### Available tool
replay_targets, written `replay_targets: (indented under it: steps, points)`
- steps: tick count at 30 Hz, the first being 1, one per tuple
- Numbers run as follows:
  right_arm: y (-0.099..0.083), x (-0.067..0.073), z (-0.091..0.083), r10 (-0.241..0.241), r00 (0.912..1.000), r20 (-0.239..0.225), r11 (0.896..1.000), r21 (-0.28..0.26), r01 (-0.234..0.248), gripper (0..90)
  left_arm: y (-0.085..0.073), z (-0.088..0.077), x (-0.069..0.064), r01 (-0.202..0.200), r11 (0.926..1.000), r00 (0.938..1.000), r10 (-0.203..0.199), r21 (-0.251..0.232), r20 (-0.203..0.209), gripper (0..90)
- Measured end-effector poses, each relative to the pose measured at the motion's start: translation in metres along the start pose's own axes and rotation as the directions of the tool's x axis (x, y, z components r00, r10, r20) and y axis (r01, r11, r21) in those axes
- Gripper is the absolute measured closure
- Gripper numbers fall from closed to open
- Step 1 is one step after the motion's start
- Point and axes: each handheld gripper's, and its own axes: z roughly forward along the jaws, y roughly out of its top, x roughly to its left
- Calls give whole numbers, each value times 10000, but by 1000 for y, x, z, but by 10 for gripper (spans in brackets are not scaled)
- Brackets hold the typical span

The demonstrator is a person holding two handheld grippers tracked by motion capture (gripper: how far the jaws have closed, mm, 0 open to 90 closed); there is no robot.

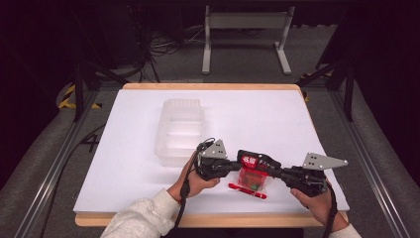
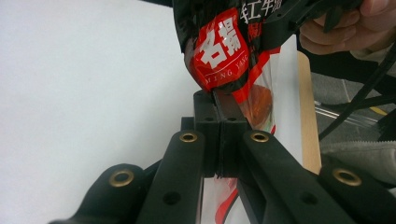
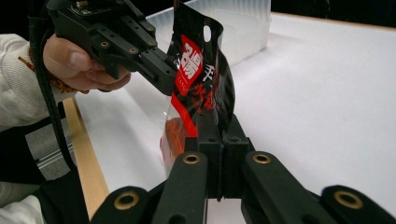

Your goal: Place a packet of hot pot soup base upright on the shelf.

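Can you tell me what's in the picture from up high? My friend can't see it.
Two hands hold black grippers, the left gripper and right gripper, both shut on a red and black snack bag above a white table. A clear plastic box sits behind.

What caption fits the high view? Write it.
Both grippers, left and right, clamp a red snack bag above the white table.

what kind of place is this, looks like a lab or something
Probably a recording lab or test rig, not a home: a white-covered wooden table framed by metal rails, loose cables on the grey floor, dark curtains around, and hand-held black grippers on a red-and-black snack packet.
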Motion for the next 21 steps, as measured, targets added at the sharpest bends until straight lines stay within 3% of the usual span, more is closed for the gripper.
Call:
replay_targets:
  steps: [13, 21]
  points:
    - [27, 6, 12, -693, 9975, 126, 9970, -340, 697, 895, 9, -25, 7, -70, 9992, 9979, 44, -400, -649, 896]
    - [42, 4, 26, -698, 9976, 40, 9961, -543, 699, 895, 10, -40, 15, 77, 9970, 9956, -149, -773, -929, 893]
